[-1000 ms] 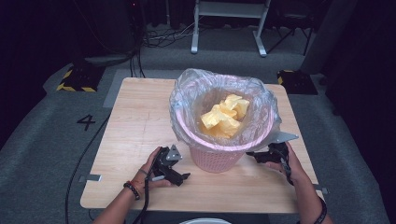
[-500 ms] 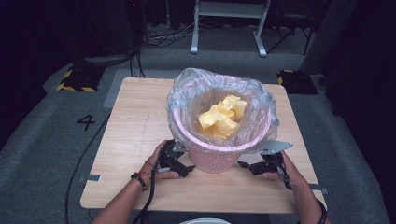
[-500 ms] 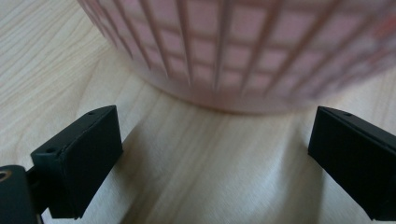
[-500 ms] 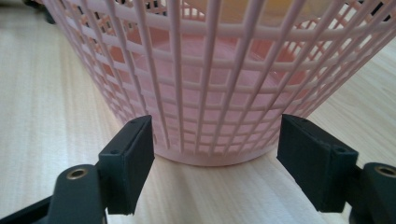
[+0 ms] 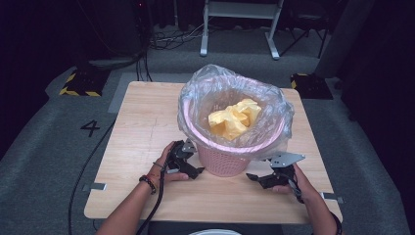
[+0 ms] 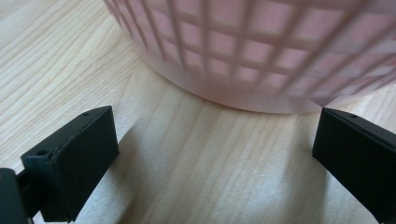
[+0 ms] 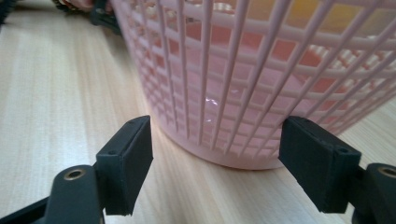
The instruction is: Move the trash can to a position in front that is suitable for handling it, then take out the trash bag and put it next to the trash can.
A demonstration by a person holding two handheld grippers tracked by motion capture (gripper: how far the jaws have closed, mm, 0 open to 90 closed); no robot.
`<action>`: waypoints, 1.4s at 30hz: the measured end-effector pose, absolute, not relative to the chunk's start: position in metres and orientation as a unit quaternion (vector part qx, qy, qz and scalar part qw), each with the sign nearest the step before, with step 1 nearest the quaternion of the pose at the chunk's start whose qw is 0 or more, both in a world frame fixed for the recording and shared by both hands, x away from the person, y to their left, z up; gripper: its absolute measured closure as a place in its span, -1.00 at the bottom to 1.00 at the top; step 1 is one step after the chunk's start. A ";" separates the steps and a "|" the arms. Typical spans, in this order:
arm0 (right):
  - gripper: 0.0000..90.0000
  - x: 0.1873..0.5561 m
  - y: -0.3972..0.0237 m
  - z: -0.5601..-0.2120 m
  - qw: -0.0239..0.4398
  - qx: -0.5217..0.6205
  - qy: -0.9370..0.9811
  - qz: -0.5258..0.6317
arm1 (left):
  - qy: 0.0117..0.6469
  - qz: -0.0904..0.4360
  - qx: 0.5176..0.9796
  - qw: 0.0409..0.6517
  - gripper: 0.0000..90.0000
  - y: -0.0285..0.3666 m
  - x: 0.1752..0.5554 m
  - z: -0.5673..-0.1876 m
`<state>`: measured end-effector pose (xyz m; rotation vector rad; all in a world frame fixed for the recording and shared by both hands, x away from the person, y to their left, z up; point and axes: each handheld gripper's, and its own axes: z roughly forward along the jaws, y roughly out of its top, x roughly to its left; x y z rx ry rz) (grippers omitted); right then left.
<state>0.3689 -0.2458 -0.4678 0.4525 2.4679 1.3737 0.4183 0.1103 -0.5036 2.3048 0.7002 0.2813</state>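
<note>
now we are holding both grippers, left (image 5: pixel 192 171) and right (image 5: pixel 254 178), wide open and empty, low beside the pink basket (image 5: pixel 225 164) on the table (image 5: pixel 137 132).

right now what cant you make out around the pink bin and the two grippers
- High view: the pink basket floor and whatever lies under the yellow crumpled paper, hidden by the paper and the clear bag.
- Left gripper view: the basket's rim, cut off by the top edge.
- High view: the right gripper jaw tips, too small.

Bright lit table (image 5: pixel 147 127), dark surroundings, blurred close-ups
</note>
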 end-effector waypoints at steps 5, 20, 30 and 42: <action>-0.38 0.360 -0.253 -0.471 0.139 0.157 0.872 0.443 | 0.232 0.090 0.899 0.360 -0.99 0.135 0.404 -0.505; -0.59 0.377 -0.333 -0.499 0.165 0.384 0.838 0.351 | 0.299 0.121 0.873 0.366 -0.71 0.198 0.353 -0.504; -0.62 0.381 -0.336 -0.503 0.172 0.386 0.828 0.367 | 0.300 0.121 0.873 0.365 -0.73 0.198 0.353 -0.504; -0.50 0.387 -0.331 -0.502 0.170 0.381 0.830 0.371 | 0.317 0.129 0.867 0.362 -0.73 0.195 0.356 -0.504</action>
